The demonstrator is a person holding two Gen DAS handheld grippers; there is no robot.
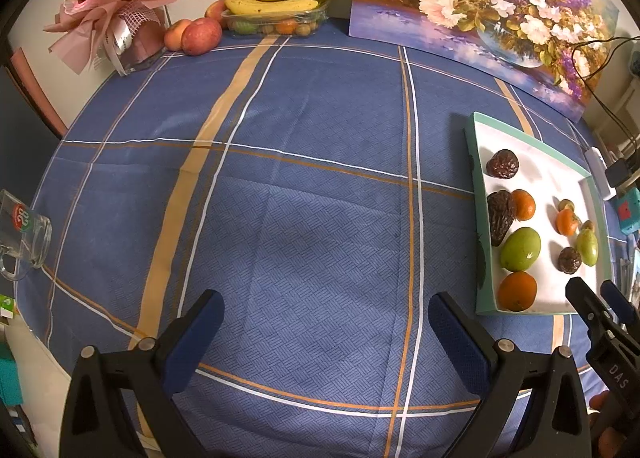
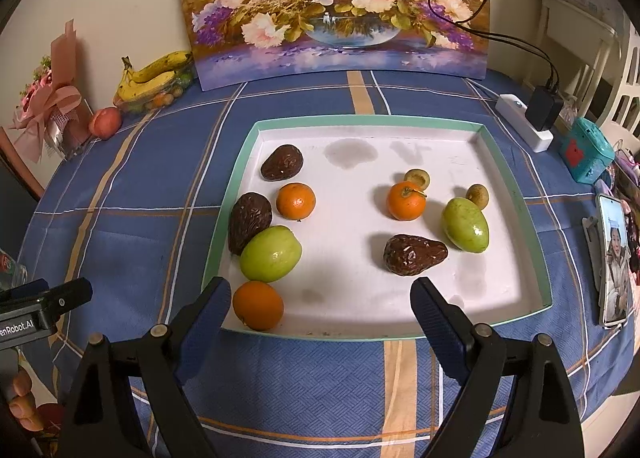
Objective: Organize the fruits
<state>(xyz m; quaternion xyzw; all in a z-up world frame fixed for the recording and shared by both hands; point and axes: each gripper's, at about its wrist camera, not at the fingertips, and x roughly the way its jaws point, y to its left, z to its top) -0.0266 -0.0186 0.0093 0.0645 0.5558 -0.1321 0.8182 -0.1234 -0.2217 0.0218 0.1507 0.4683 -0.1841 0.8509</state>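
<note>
Tools (image 1: 324, 322) (image 2: 320, 310) gape empty; tray (image 2: 516, 193) holds seemingly nine fruits.

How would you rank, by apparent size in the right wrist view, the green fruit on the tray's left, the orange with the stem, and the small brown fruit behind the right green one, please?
1. Left green fruit, though it sits nearer the camera.
2. Stemmed orange.
3. Small brown fruit, clearly smallest.

Bare tray (image 2: 516, 193) middle between fruit clusters
</note>
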